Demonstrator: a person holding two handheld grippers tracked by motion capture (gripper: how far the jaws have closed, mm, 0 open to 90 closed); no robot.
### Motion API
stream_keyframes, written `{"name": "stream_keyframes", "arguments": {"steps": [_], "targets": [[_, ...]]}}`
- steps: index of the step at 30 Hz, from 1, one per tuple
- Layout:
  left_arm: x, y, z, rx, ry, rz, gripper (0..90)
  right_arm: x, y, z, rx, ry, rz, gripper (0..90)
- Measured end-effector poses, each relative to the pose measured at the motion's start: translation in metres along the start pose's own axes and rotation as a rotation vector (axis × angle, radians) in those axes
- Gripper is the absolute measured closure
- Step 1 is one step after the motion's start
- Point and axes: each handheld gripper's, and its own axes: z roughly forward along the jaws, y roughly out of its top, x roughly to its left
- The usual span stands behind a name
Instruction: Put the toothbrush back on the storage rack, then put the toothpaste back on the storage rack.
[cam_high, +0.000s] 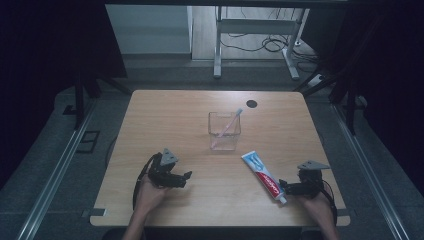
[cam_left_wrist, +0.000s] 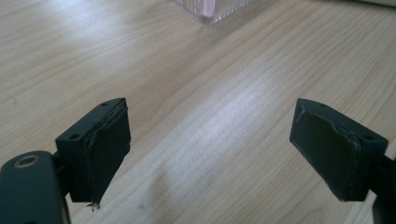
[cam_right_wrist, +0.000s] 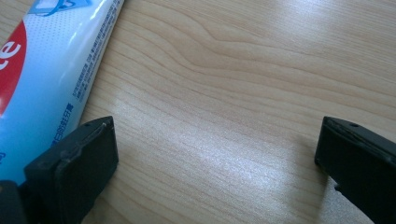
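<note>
Blue toothpaste tube (cam_right_wrist: 42, 65) beside right gripper (cam_right_wrist: 215, 154).

left claw (cam_high: 186, 176): black body, grey 3-corner plate on top, black cable looping behind | right claw (cam_high: 283, 187): same, black w/ grey plate + cable | jaws: black blocks, worn pad edges, small screw holes | forearms bare, no sleeves

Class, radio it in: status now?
Left gripper and right gripper open, empty. Toothpaste tube flat beside right gripper. Toothbrush in clear cup.
</note>
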Motion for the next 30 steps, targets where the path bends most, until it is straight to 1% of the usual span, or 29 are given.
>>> {"name": "stream_keyframes", "arguments": {"steps": [5, 14, 22, 25, 30], "targets": [[-0.003, -0.01, 0.004, 0.01, 0.004, -0.001, 12.7, 0.0, 0.0, 0.0, 0.0, 0.001, -0.001, 0.0], [-0.006, -0.019, 0.008, 0.029, 0.01, 0.001, 12.7, 0.0, 0.0, 0.0, 0.0, 0.001, 0.0, 0.0], [-0.006, -0.023, 0.011, 0.047, 0.019, 0.005, 12.7, 0.0, 0.0, 0.0, 0.0, 0.001, 0.001, 0.0], [-0.006, -0.024, 0.012, 0.046, 0.022, 0.009, 12.7, 0.0, 0.0, 0.0, 0.0, 0.001, 0.001, 0.0], [-0.007, -0.026, 0.014, 0.046, 0.021, 0.004, 12.7, 0.001, 0.0, 0.0, -0.002, -0.003, 0.004, 0.0]]}}
